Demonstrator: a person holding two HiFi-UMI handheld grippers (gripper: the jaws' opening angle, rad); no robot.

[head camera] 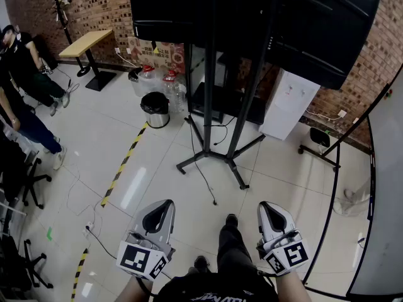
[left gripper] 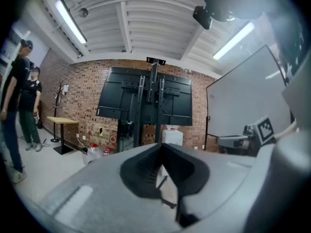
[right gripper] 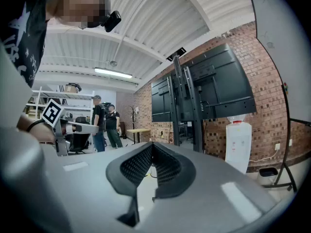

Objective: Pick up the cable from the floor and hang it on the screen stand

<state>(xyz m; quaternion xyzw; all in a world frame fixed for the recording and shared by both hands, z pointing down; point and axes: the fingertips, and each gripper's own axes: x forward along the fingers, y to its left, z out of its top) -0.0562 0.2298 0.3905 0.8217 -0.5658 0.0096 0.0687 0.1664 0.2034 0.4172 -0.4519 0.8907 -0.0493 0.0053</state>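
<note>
In the head view, your left gripper (head camera: pixel 165 204) and right gripper (head camera: pixel 265 206) sit low in the frame, side by side and level, with your dark trouser leg (head camera: pixel 231 244) between them. The black cable (head camera: pixel 203 173) lies on the pale floor tiles ahead of both tools. It trails from the base of the screen stand (head camera: pixel 211 106) toward you, and its loose end stops between the two gripper tips, touched by neither. The stand rises straight ahead and carries dark screens (head camera: pixel 315 17) at the top. A round waste bin (head camera: pixel 155 109) stands ahead and to the left of the left gripper, a white water dispenser (head camera: pixel 283 102) ahead of the right one, and a yellow-and-black floor stripe (head camera: pixel 123 162) runs just off the left gripper's outer side. In the left gripper view the jaws are pressed together at their tips with nothing pinched — the stand stands straight ahead beyond them, and the right gripper shows off to the right. In the right gripper view the jaws also meet tip to tip and are empty — the stand is ahead and a little to the right, and two people (right gripper: pixel 106 125) stand far off to the left.
</note>
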